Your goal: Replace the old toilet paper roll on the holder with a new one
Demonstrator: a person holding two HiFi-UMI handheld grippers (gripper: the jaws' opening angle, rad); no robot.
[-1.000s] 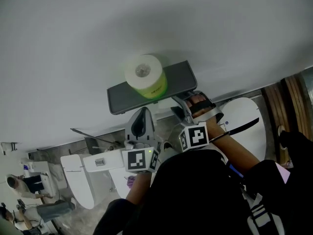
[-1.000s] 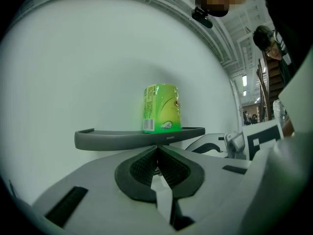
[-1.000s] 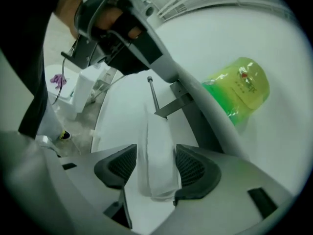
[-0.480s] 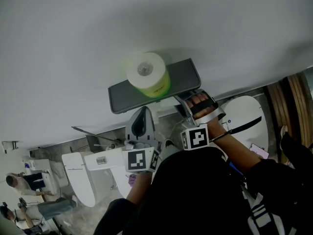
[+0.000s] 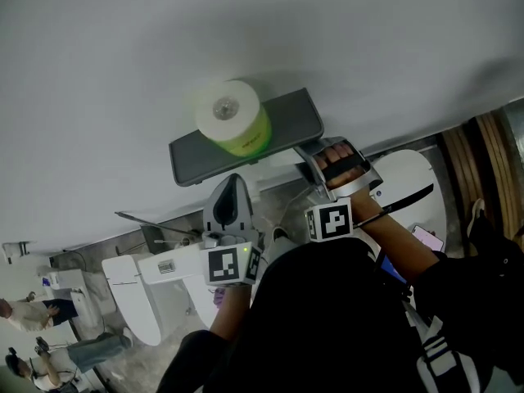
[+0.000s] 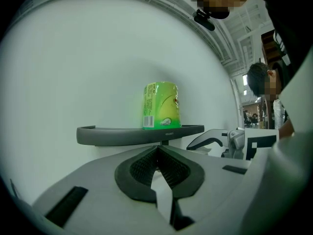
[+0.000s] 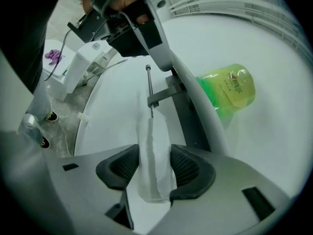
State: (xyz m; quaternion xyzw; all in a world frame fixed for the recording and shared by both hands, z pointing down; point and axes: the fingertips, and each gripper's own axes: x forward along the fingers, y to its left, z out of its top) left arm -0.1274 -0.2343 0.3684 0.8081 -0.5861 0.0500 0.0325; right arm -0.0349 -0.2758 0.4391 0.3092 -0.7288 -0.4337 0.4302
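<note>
A new roll in a green wrapper (image 5: 229,119) (image 6: 161,105) (image 7: 230,89) stands upright on the grey holder shelf (image 5: 286,125) (image 6: 122,133) fixed to the white wall. My left gripper (image 5: 232,182) (image 6: 157,151) sits just below the shelf's front edge, its jaws shut with their tips together. My right gripper (image 5: 311,157) (image 7: 154,151) is under the shelf's right end. Its jaws have just been closing and are shut on the old white roll (image 7: 152,180), squashed flat between the pads. The holder's thin metal rod (image 7: 148,84) points at that roll.
A white toilet (image 5: 409,195) stands below right, and another white fixture (image 5: 131,301) below left. Wooden panelling (image 5: 491,154) borders the right edge. People stand far off at the lower left (image 5: 33,313). A person is visible at the right of the left gripper view (image 6: 266,89).
The right gripper has edged up toward the shelf's right end and rolled a little. The left gripper has stayed put. The new roll and shelf have shifted slightly left in the view.
</note>
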